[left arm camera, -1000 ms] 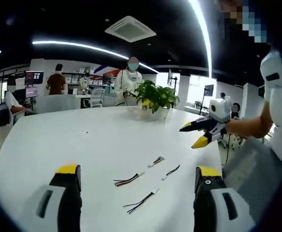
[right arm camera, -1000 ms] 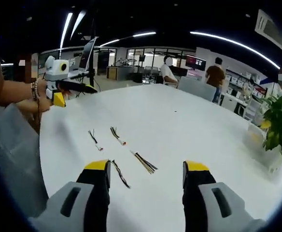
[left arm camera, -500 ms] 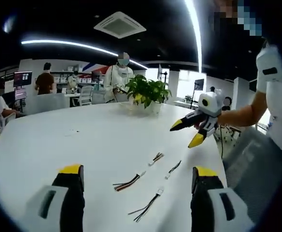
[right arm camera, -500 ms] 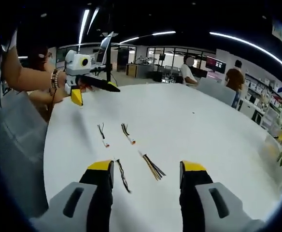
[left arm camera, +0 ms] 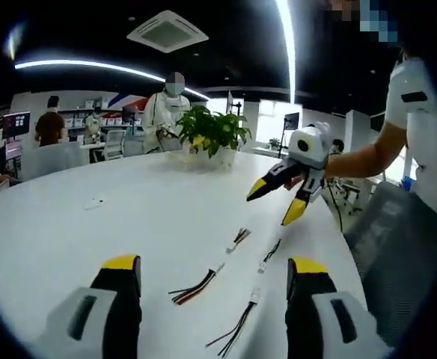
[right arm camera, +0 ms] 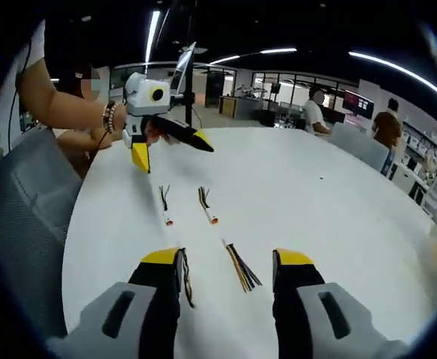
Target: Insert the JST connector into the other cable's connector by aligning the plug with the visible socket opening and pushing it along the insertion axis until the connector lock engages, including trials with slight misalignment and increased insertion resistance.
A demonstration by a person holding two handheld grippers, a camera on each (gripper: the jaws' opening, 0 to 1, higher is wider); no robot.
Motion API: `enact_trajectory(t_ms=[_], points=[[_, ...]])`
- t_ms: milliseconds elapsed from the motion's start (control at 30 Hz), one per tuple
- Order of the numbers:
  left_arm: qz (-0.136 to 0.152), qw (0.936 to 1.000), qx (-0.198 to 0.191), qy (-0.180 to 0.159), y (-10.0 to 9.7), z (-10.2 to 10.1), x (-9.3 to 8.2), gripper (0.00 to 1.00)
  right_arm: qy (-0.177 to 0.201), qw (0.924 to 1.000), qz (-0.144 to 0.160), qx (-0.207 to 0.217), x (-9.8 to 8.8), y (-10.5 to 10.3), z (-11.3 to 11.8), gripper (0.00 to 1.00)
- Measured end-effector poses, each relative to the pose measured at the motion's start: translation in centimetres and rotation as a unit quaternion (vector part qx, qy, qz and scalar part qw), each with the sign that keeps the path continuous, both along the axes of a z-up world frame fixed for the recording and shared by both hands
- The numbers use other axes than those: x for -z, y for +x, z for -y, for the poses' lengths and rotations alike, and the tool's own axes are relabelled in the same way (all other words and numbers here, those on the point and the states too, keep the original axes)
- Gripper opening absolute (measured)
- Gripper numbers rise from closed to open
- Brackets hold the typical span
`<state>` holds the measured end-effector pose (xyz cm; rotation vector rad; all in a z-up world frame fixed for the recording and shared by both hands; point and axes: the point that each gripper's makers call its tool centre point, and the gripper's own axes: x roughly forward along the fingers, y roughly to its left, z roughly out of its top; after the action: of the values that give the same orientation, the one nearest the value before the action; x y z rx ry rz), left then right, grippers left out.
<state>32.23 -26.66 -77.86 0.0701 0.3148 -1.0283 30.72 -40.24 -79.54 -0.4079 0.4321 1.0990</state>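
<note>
Several short JST cables lie loose on the white table (left arm camera: pixel 69 232). In the left gripper view a red-and-black cable (left arm camera: pixel 196 284) with a white plug lies between and beyond my left gripper (left arm camera: pixel 212 265), which is open and holds nothing. Another cable (left arm camera: pixel 237 327) lies nearer, and two short ones (left arm camera: pixel 239 239) (left arm camera: pixel 268 255) farther off. My right gripper (left arm camera: pixel 274 203) hangs open above the far cables. In the right gripper view my right gripper (right arm camera: pixel 227 257) is open over a multi-colour cable (right arm camera: pixel 241 268). The left gripper (right arm camera: pixel 172 152) hovers open beyond two white-tipped cables (right arm camera: pixel 166 206) (right arm camera: pixel 207 206).
A potted plant (left arm camera: pixel 212 131) stands at the table's far side. A grey chair (right arm camera: pixel 24 217) is pushed against the table's near edge by the person's arm. People sit and stand at desks in the background. A small white scrap (left arm camera: pixel 93 203) lies far left on the table.
Both cameras have shifted and each gripper now looks closer to the other, lower over the cables. The cables lie where they were. Both grippers stayed open.
</note>
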Motion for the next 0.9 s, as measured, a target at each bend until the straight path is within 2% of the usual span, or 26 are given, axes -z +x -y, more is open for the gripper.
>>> enact_trajectory(t_ms=[400, 500, 667, 800, 900], points=[[-0.001, 0.9995, 0.031, 0.009, 0.8, 1.1, 1.1, 0.63, -0.002, 0.9989, -0.012, -0.045, 1.3, 0.5, -1.0, 0.4], [-0.003, 0.999, 0.041, 0.016, 0.8, 1.5, 1.7, 0.59, -0.005, 0.9981, -0.006, -0.061, 1.8, 0.7, -1.2, 0.39], [-0.005, 0.9983, 0.054, 0.02, 0.7, 2.6, 2.2, 0.54, 0.001, 0.9977, -0.015, -0.066, 2.4, 1.1, -1.5, 0.38], [-0.005, 0.9978, 0.063, 0.019, 0.8, 3.1, 2.5, 0.46, 0.001, 0.9968, -0.019, -0.077, 3.0, 1.1, -1.7, 0.33], [-0.005, 0.9974, 0.068, 0.025, 0.9, 3.4, 2.9, 0.45, 0.003, 0.9961, -0.02, -0.086, 3.2, 1.1, -2.0, 0.3]])
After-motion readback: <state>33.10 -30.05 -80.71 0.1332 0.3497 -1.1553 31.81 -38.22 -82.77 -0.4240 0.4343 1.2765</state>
